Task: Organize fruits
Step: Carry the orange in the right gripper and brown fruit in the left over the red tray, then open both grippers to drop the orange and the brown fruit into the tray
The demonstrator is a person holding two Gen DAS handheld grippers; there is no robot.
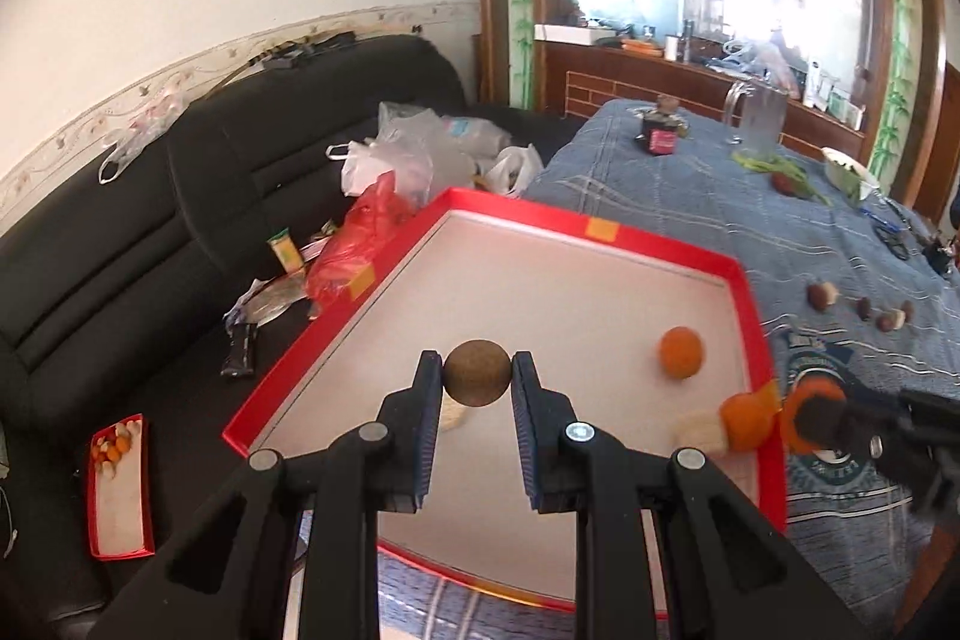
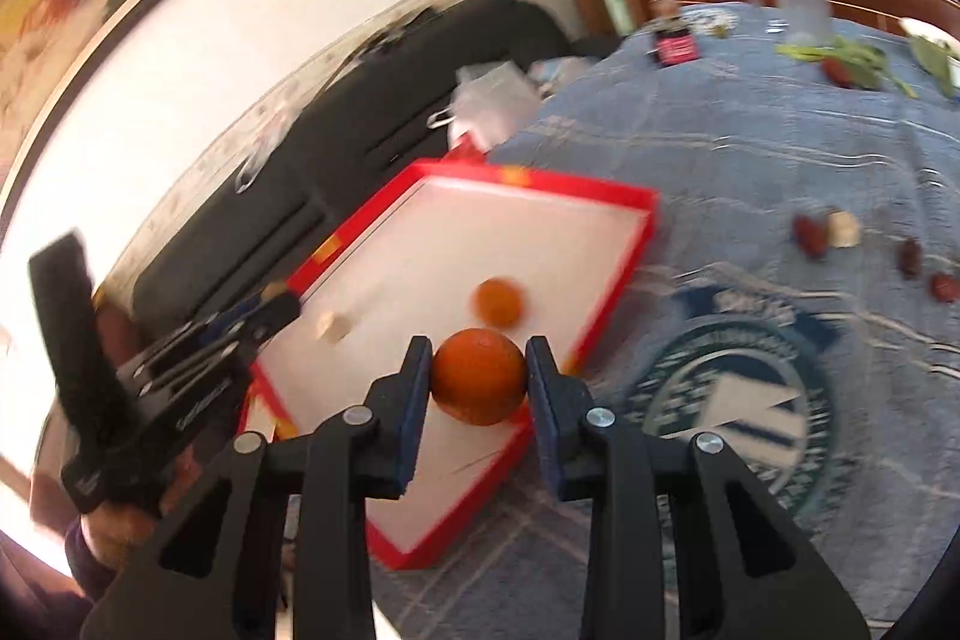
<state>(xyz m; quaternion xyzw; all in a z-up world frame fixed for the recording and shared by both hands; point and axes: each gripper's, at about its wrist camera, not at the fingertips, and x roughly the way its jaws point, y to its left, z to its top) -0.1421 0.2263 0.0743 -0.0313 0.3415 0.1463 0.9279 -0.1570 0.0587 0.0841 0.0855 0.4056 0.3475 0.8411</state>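
Observation:
My left gripper (image 1: 477,379) is shut on a round brown fruit (image 1: 477,373) and holds it above the red-rimmed white tray (image 1: 660,247). One orange (image 1: 681,352) lies in the tray at the right. My right gripper (image 2: 480,373) is shut on an orange (image 2: 479,376) over the tray's near right rim (image 2: 606,289); it shows blurred in the left wrist view (image 1: 780,415). A second orange (image 2: 498,303) and a pale lump (image 2: 333,325) lie in the tray. The left gripper (image 2: 264,313) shows at the tray's left edge.
The tray stands on a blue patterned cloth (image 1: 720,196). Small dark and pale fruits (image 1: 822,295) lie on the cloth to the right. A black sofa (image 1: 120,232) with plastic bags (image 1: 414,154) is to the left. A small red box (image 1: 117,484) lies on the sofa.

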